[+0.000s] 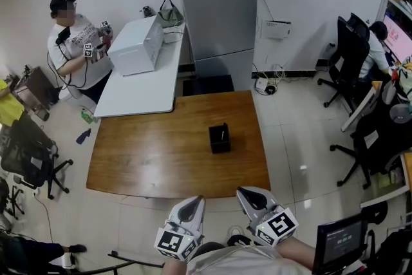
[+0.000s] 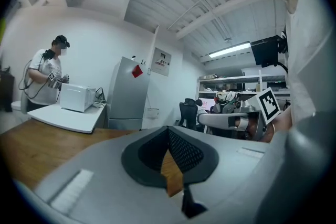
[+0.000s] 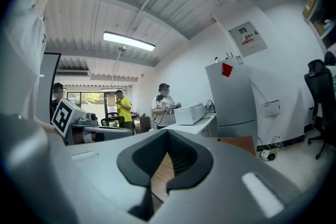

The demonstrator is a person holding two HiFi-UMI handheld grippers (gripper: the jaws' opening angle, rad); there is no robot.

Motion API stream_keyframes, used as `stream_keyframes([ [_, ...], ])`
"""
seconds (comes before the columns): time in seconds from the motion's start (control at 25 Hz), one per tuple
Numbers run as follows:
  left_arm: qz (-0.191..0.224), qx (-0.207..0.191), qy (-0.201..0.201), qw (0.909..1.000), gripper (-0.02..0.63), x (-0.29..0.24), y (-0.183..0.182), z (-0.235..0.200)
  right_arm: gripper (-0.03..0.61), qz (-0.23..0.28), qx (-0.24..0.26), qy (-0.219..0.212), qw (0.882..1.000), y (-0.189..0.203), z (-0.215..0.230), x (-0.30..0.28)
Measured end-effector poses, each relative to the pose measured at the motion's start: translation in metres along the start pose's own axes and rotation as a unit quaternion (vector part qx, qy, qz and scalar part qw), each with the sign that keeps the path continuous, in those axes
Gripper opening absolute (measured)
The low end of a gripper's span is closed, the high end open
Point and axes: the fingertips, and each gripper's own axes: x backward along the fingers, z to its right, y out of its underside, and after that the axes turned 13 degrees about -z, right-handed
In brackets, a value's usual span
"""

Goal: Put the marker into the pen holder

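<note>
A black square pen holder [image 1: 219, 138] stands upright on the right half of the brown wooden table [image 1: 154, 151]. A thin pale line shows in its mouth; I cannot tell whether that is the marker. No marker lies on the table top. Both grippers hang side by side just off the table's near edge, short of the holder. My left gripper [image 1: 194, 201] [image 2: 168, 131] is shut with nothing between its jaws. My right gripper [image 1: 247, 192] [image 3: 167, 135] is also shut and holds nothing. From the left gripper view I see the right gripper's marker cube [image 2: 268, 105].
A white table [image 1: 138, 87] with a microwave [image 1: 136, 45] adjoins the far left corner, with a person [image 1: 72, 42] beside it. A grey fridge [image 1: 219, 6] stands behind. Office chairs [image 1: 29, 154] [image 1: 347, 61] flank the table. A monitor [image 1: 340, 241] is at my right.
</note>
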Motion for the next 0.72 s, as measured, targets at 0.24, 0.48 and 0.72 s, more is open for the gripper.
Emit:
stream_keyframes([
  [0.24,0.01,0.001,0.006,0.9999,0.015,0.05,0.018,0.012,0.002,-0.01,0.008,-0.001,1.0,0.015,-0.052,0.019],
  [0.48,0.007,0.019,0.014,0.9997,0.015,0.127,0.059,0.021,0.002,-0.021,-0.006,0.004,1.0,0.05,-0.132,0.043],
  [0.72,-0.009,0.026,0.031,0.9992,0.015,0.18,0.104,0.031,0.002,-0.031,-0.016,0.029,0.999,0.081,-0.19,0.071],
])
